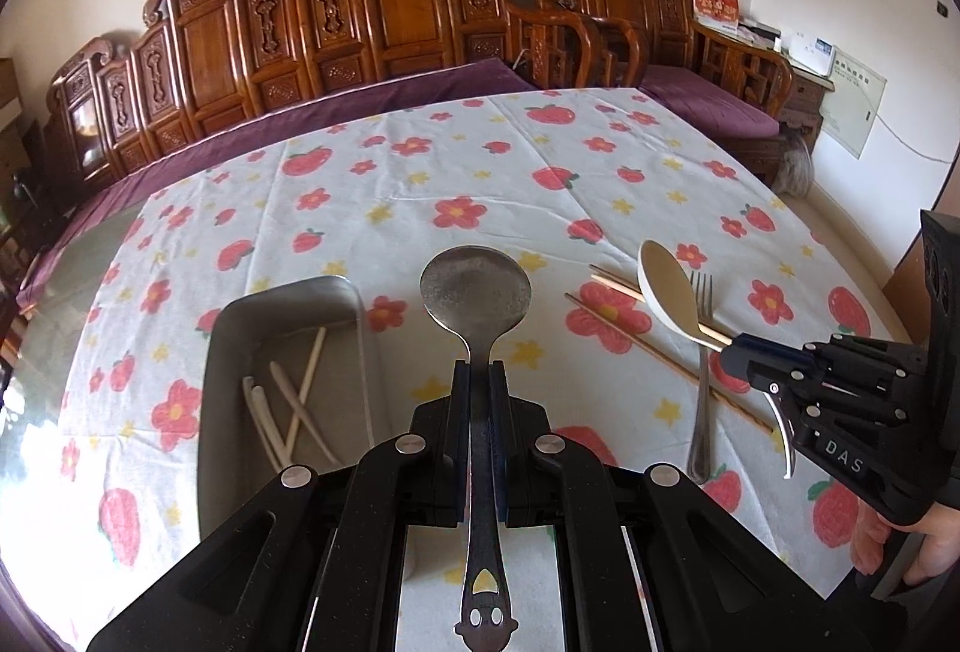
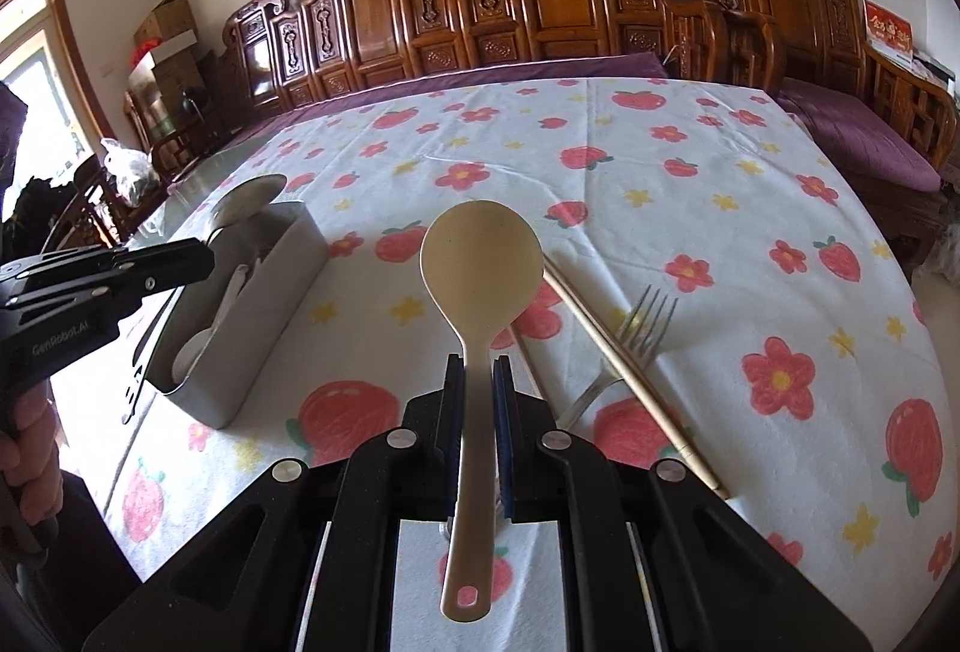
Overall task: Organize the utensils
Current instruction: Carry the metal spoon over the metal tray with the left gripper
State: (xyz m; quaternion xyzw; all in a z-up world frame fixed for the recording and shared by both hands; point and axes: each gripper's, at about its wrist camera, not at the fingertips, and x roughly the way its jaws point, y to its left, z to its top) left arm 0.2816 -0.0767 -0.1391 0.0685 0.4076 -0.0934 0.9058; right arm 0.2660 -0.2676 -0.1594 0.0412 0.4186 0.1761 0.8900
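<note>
Left gripper [image 1: 480, 382] clamps the neck of a metal spoon [image 1: 476, 292], bowl forward, held above the floral tablecloth [image 1: 420, 172] just right of the grey tray [image 1: 288, 304]. Tray holds several pale utensils [image 1: 282, 406], loosely crossed.

Right gripper [image 2: 478, 382] — jaws closed on the handle of a cream spoon [image 2: 480, 256], raised over the cloth. A fork [image 2: 642, 328] and 2 chopsticks [image 2: 624, 364] lie on the cloth beside it; one chopstick crosses the fork — touching, as far as can be told.
</note>
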